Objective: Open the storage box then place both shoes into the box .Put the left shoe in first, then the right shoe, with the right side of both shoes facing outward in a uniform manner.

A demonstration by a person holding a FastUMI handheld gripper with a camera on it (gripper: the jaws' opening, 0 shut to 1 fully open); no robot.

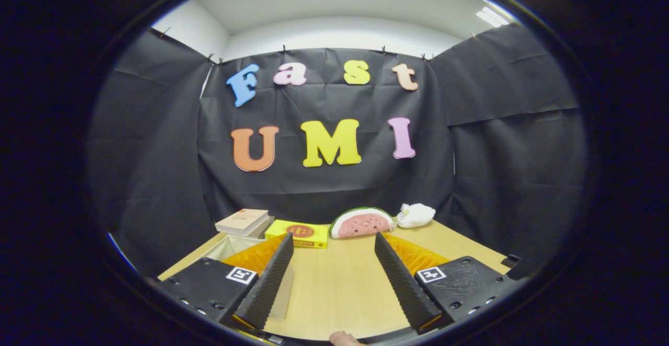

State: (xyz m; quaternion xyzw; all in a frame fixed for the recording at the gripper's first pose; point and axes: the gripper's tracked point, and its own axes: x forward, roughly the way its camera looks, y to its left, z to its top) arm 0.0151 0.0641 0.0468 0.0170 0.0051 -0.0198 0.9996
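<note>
My gripper [333,239] is held open above a light wooden table [339,283], and nothing lies between its fingers. A pale, box-like thing [230,246] sits by the left finger [269,278], which hides most of it. A pale panel of it [284,296] shows just inside that finger. I cannot tell whether it is the storage box or whether it stands open.
Along the table's far edge lie a stack of books [244,222], a flat yellow box [299,233], a watermelon-slice plush [361,223] and a small white plush [416,215]. Black cloth walls close in the table on three sides. A person's fingertip [345,338] shows below the fingers.
</note>
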